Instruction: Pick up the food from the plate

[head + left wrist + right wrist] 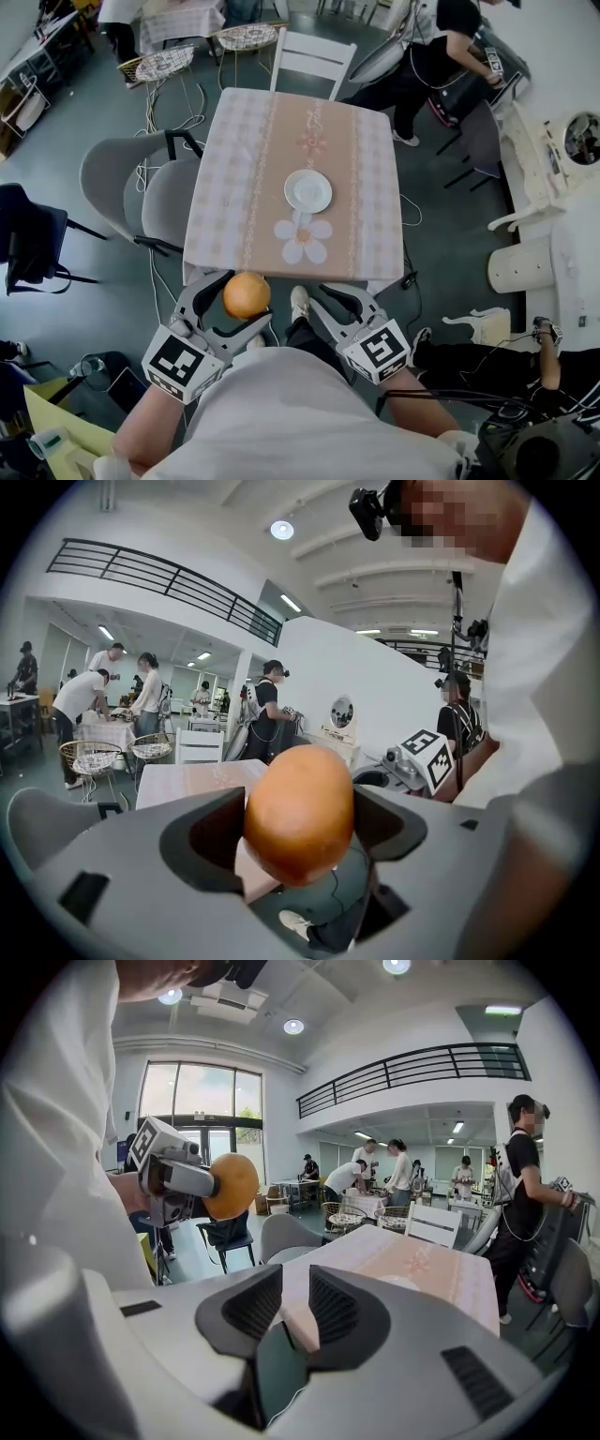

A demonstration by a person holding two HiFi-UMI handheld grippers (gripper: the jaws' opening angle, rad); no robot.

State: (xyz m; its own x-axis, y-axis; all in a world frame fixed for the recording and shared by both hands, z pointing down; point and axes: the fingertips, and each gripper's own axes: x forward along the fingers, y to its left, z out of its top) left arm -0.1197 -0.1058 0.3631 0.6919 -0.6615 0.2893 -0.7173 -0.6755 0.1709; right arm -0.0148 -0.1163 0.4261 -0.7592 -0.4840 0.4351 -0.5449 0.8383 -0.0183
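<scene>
A round orange fruit [247,295] is clamped between the jaws of my left gripper [246,296], held in the air just off the near edge of the table [234,187]. In the left gripper view the orange fruit [300,813] fills the gap of the left gripper [298,829], both pads pressed on its sides. A white plate [292,180] sits bare at the table's middle. My right gripper [330,298] hovers beside the left one, by the near edge. Its jaws [295,1312] stand a narrow gap apart with nothing between them.
Two grey chairs [141,187] stand left of the table and a white chair [314,56] at its far end. A person [450,56] stands at the far right by white equipment [553,150]. Wire side tables [164,64] and cables lie on the floor beyond.
</scene>
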